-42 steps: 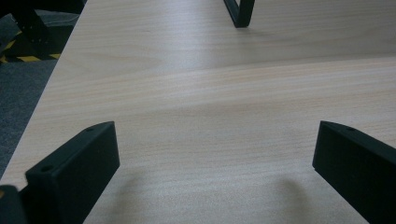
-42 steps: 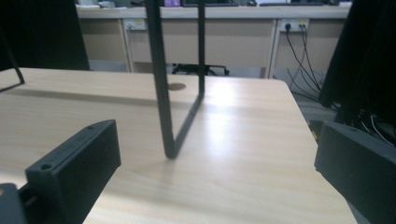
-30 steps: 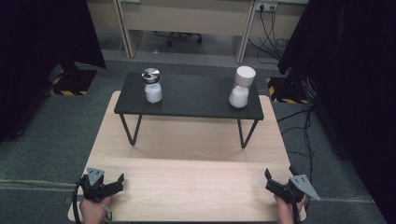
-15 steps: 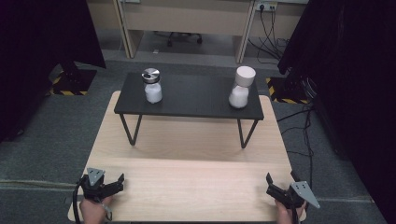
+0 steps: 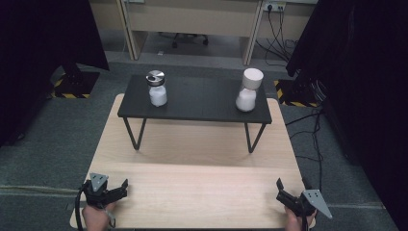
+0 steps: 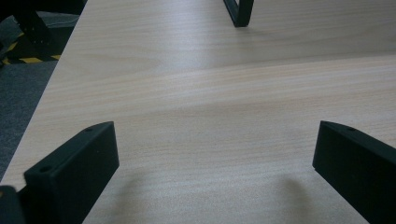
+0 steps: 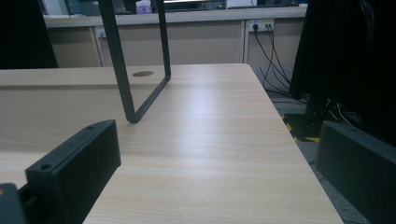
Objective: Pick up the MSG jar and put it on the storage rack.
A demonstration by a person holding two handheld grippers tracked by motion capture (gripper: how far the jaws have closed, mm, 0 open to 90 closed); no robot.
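Note:
A black low stand sits at the far side of the light wooden table. On its left end is a jar of white powder with a silver lid; on its right end, a similar jar with a white cap. My left gripper rests open at the table's near left corner, and my right gripper is open at the near right corner. In the left gripper view the jaws stand wide apart over bare wood. The right gripper view shows the same wide gap.
The stand's left leg and its right leg frame rise ahead of the grippers. Grey carpet surrounds the table. Black curtains hang at both sides, and cables trail on the floor at the right.
My right gripper has drifted a little toward the near right edge of the table. The left gripper and both jars have stayed put.

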